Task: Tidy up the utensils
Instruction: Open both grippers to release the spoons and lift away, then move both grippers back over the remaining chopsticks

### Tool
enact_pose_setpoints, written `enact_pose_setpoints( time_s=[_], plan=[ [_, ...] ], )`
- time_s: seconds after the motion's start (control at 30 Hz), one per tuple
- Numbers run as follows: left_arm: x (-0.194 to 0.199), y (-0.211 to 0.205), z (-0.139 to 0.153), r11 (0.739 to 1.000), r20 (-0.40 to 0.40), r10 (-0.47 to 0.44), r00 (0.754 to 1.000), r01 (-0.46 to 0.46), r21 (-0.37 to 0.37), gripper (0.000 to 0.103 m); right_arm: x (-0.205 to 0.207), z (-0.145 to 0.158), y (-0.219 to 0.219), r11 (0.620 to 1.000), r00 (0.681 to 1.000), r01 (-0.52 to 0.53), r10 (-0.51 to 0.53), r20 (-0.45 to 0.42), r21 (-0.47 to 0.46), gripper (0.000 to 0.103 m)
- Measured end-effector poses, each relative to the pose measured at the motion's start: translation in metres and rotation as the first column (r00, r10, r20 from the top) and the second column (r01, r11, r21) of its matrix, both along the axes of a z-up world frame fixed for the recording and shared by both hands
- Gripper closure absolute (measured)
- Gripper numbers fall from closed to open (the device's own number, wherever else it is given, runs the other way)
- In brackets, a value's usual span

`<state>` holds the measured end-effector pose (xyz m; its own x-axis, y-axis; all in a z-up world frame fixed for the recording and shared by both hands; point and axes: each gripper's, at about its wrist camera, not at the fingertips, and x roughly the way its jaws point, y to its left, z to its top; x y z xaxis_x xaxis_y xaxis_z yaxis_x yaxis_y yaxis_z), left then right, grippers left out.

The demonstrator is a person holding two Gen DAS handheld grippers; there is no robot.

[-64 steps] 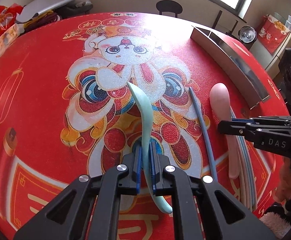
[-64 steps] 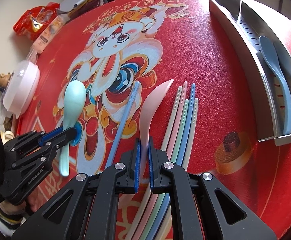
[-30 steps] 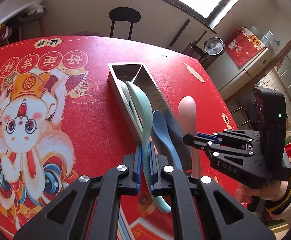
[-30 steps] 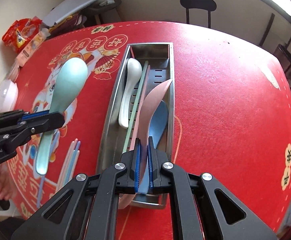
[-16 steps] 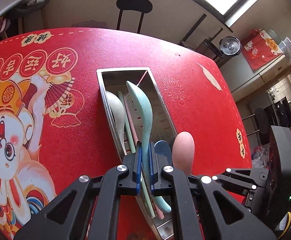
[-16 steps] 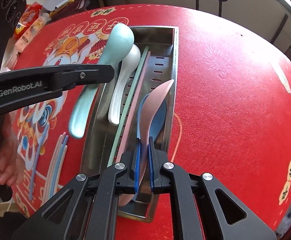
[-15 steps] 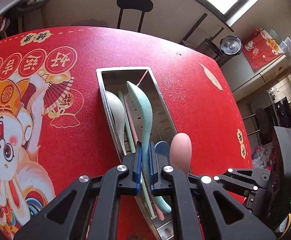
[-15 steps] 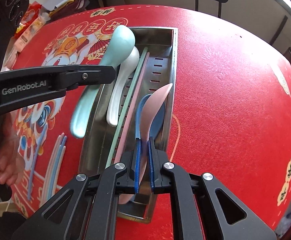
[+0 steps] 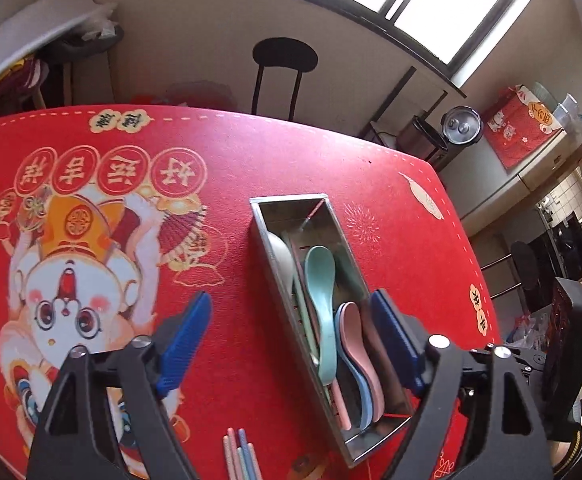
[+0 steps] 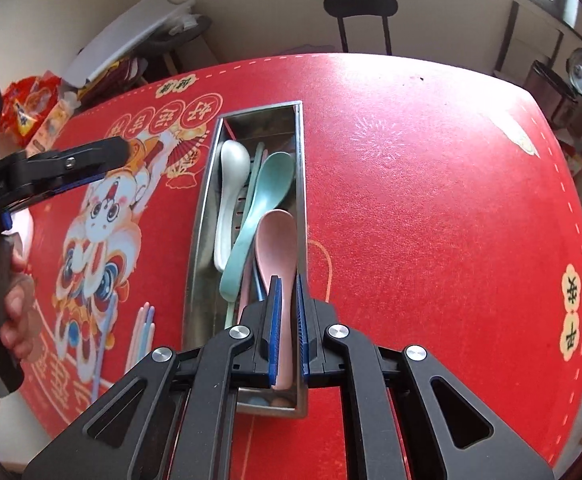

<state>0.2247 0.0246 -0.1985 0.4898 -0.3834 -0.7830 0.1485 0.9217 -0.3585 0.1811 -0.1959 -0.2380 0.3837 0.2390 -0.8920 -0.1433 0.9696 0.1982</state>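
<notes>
Half a second back your left gripper was clamped on the mint-green spoon; now its jaws are swinging open, nothing sits between them, and the spoon lies inside the steel utensil tray with its bowl toward the tray's 12 o'clock end. That piece is delivered. In the left wrist view the blue pads straddle the tray's near end, one out over the red tablecloth at 9 o'clock of the tray, the other at the tray's 3 o'clock wall.

Your right gripper is a different matter. Its jaws stand nearly closed and pinch the handle of the pink spoon, whose bowl has dropped low into the tray's near end, over the blue spoon and just beside the mint one. It looks ready for release, but you have not let go yet.

Also in the tray: a white spoon along the 9 o'clock wall, and a green and a pink chopstick between it and the mint spoon.

What remains, by my judgement, is the loose bundle of chopsticks on the cloth at 8 o'clock of the tray in the right wrist view, plus a blue one lying apart beside it. With your left gripper free, that bundle is its likely next job once you clear the tray.
</notes>
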Motion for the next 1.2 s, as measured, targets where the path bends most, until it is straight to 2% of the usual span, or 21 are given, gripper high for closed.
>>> enact_pose_setpoints(
  time_s=[0.13,0.17,0.2,0.27,0.33,0.37,0.43,0.5,0.73,1.2],
  plan=[
    [-0.031,0.03,0.009,0.999,0.025,0.037,0.999,-0.038,0.031,0.007,-0.022,0.005,-0.004,0.997,0.998,0.056,-0.057,0.017,0.057,0.09],
    [-0.039,0.037,0.009,0.998,0.024,0.044,0.999,-0.045,0.043,0.007,-0.028,0.006,-0.004,0.995,0.998,0.066,-0.067,0.018,0.072,0.081],
    [-0.049,0.044,0.008,0.997,0.023,0.053,0.998,-0.054,0.057,0.006,-0.034,0.006,-0.004,0.994,0.997,0.074,-0.076,0.022,0.08,0.067],
    [-0.069,0.06,0.004,0.995,0.019,0.069,0.997,-0.07,0.073,0.006,-0.045,0.009,-0.001,0.993,0.995,0.082,-0.086,0.046,0.084,0.049],
    [-0.088,0.074,-0.002,0.992,0.008,0.089,0.996,-0.089,0.09,0.006,-0.057,0.01,0.004,0.993,0.995,0.077,-0.083,0.058,0.091,0.045],
    [-0.097,0.08,-0.005,0.99,0.0,0.099,0.995,-0.098,0.097,0.006,-0.062,0.008,0.006,0.992,0.995,0.075,-0.081,0.05,0.099,0.039],
    [-0.116,0.091,-0.013,0.988,-0.017,0.111,0.994,-0.109,0.108,0.006,-0.072,0.004,0.011,0.99,0.996,0.075,-0.08,0.04,0.118,0.038],
    [-0.135,0.097,-0.023,0.986,-0.039,0.114,0.993,-0.108,0.126,0.006,-0.081,-0.002,0.019,0.992,0.997,0.066,-0.068,0.019,0.109,0.033],
    [-0.18,0.106,-0.06,0.979,-0.097,0.106,0.99,-0.087,0.184,0.006,-0.113,-0.033,0.05,0.998,0.999,0.019,-0.017,-0.033,0.053,0.033],
    [-0.206,0.101,-0.098,0.974,-0.133,0.022,0.991,0.008,0.224,0.006,-0.137,-0.073,0.115,0.995,0.986,-0.102,0.102,-0.132,0.006,0.029]
  ],
)
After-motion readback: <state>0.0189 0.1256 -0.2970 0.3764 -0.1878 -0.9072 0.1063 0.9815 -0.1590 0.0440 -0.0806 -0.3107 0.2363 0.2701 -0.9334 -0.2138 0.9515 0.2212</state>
